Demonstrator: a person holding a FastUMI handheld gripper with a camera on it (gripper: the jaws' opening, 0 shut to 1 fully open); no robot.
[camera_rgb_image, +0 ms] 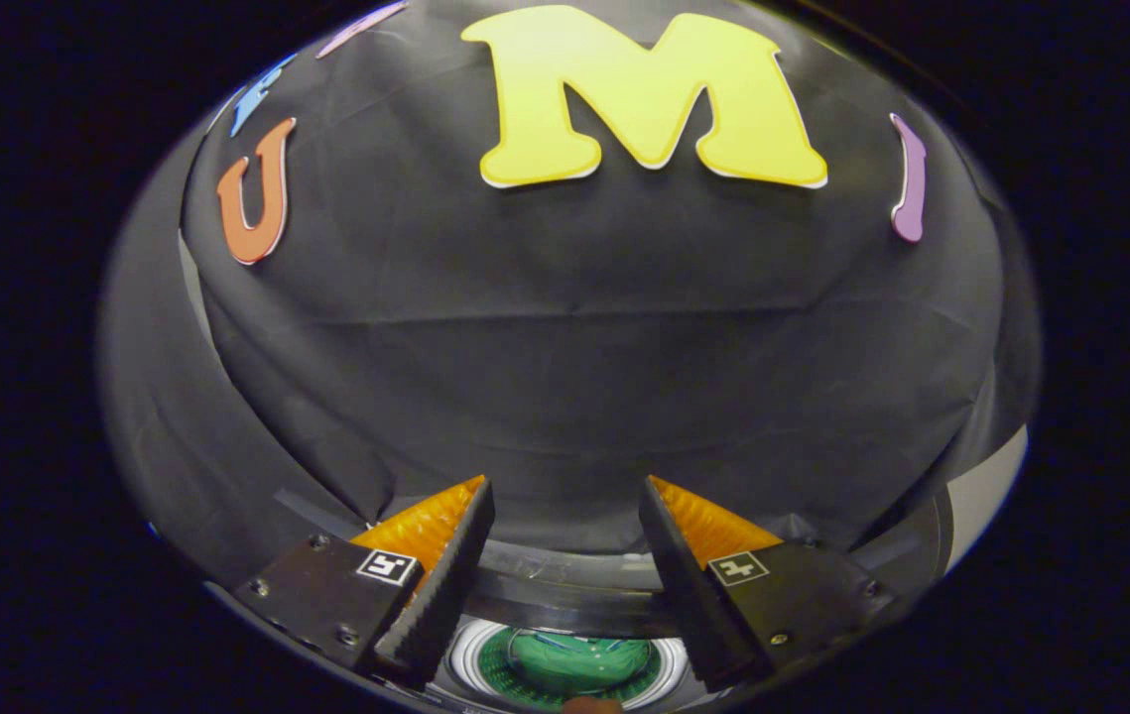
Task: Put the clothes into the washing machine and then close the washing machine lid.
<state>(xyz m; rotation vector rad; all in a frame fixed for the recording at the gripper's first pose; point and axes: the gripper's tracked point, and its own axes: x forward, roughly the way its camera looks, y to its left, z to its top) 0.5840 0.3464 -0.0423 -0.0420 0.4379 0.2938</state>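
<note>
My gripper stands open, its two black fingers with orange backs spread wide and nothing between them. Below and between the fingers I look down at the washing machine's round white-rimmed opening. A green piece of clothing lies inside the drum. The dark curved band of the machine's top runs across just beyond the opening. I cannot make out the lid.
The booth's black cloth wall rises close behind the machine and ahead of the fingers. A pale surface shows past the cloth beyond the right finger.
</note>
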